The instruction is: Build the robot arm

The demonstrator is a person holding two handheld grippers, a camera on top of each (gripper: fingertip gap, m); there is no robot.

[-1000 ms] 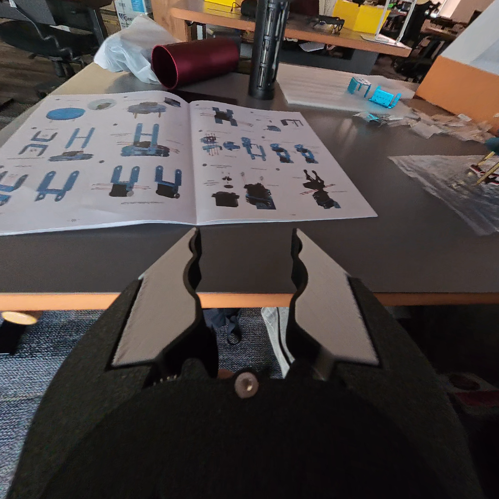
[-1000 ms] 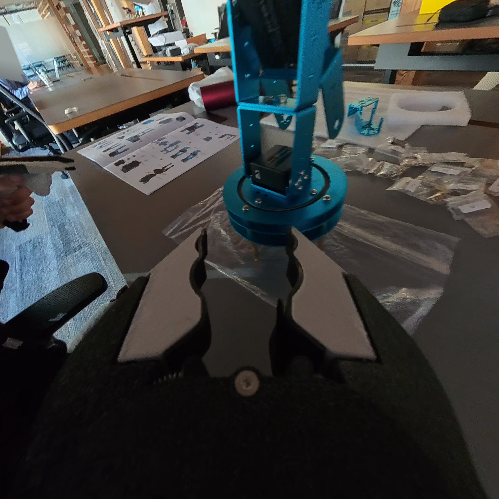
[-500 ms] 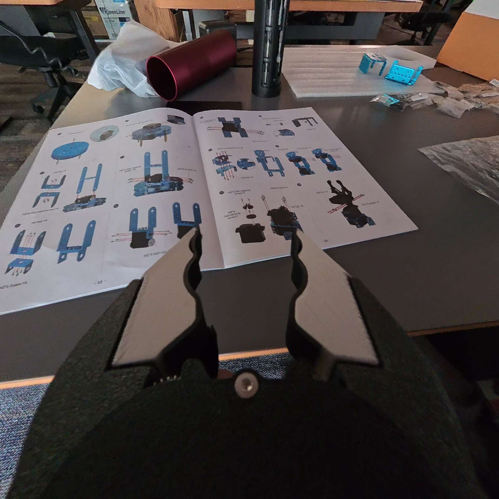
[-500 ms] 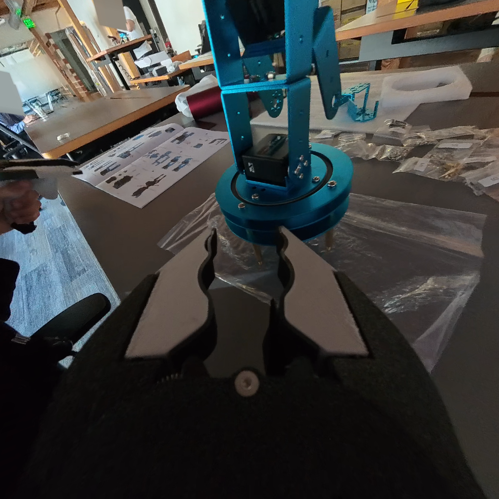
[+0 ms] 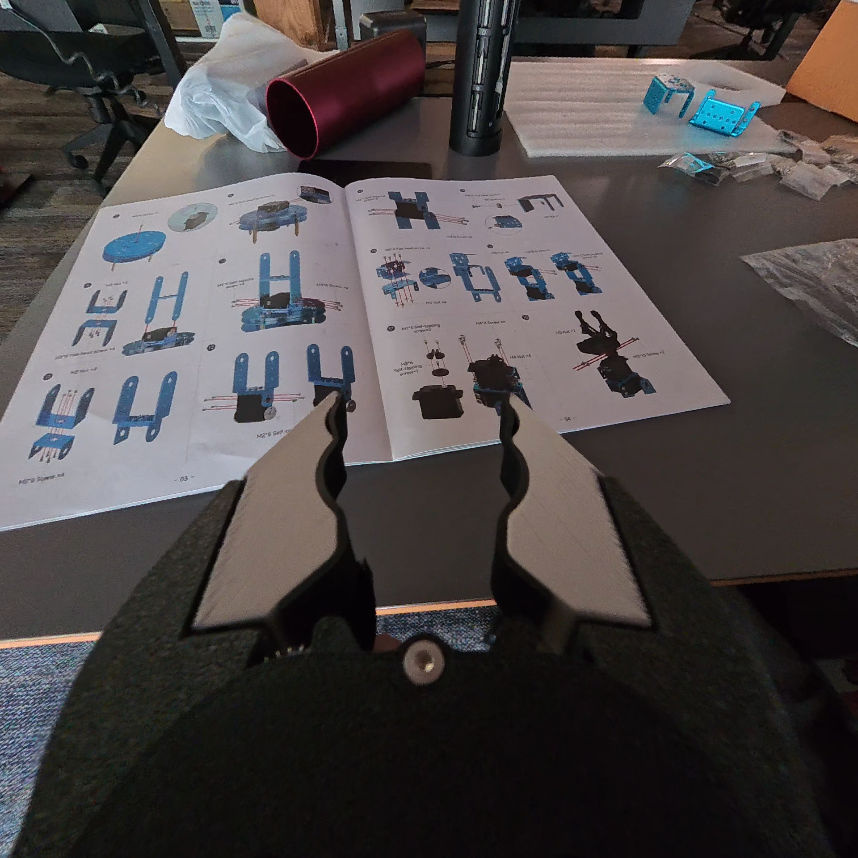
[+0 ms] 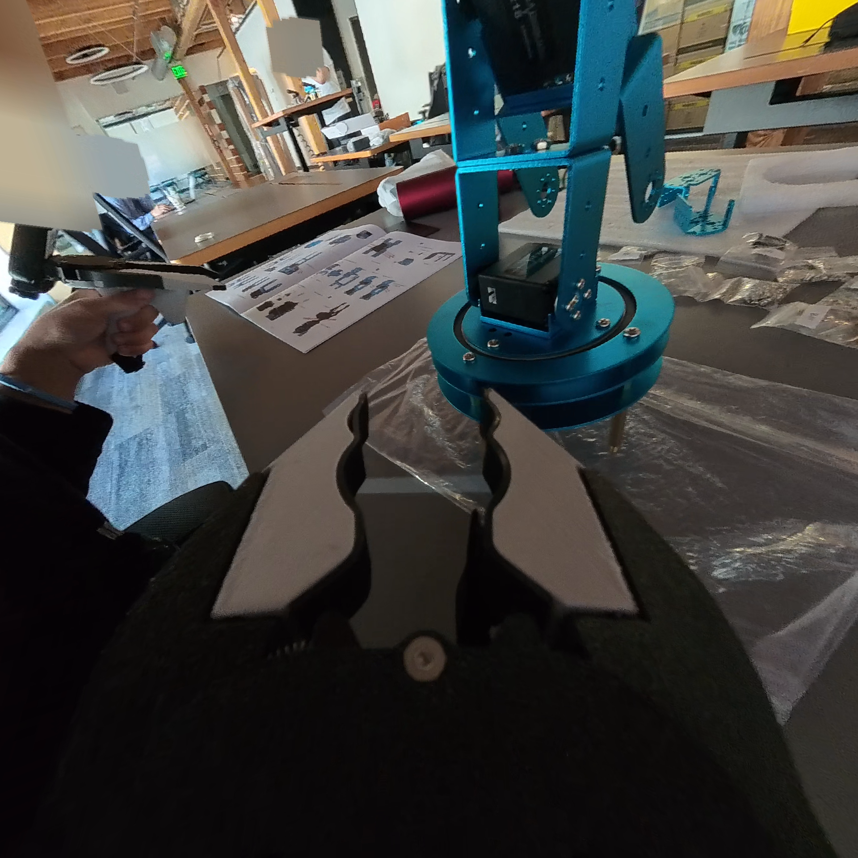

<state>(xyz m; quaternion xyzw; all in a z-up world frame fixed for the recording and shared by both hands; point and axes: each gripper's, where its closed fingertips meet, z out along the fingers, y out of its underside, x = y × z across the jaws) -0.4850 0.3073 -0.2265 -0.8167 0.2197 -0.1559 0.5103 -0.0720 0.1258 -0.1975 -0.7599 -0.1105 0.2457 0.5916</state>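
Observation:
My left gripper [image 5: 425, 404] is open and empty, low over the near edge of an open instruction booklet [image 5: 353, 302] lying flat on the grey table [image 5: 650, 487]. My right gripper [image 6: 425, 404] is open and empty. Its right fingertip is at the front rim of a blue round base [image 6: 557, 367] that carries a black servo [image 6: 515, 288] and upright blue brackets [image 6: 478, 209]. The base stands on brass legs [image 6: 616, 432] over a clear plastic sheet [image 6: 696, 487]. The left gripper [image 6: 218, 284], held by a hand [image 6: 79, 334], also shows in the right wrist view, beside the booklet [image 6: 339, 283].
Behind the booklet lie a maroon tube [image 5: 343, 88], a white bag [image 5: 218, 79] and a black upright cylinder [image 5: 480, 79]. A foam sheet [image 5: 589, 107] holds loose blue brackets [image 5: 696, 104]. Small parts bags [image 5: 766, 167] lie at the right. The table's front edge [image 5: 432, 603] is under my left fingers. The tips of one gripper are about 45 centimetres away from the tips of the other.
My left gripper has moved forward from the table edge to over the booklet's near edge. My right gripper has closed in on the blue base, and its jaws have narrowed slightly.

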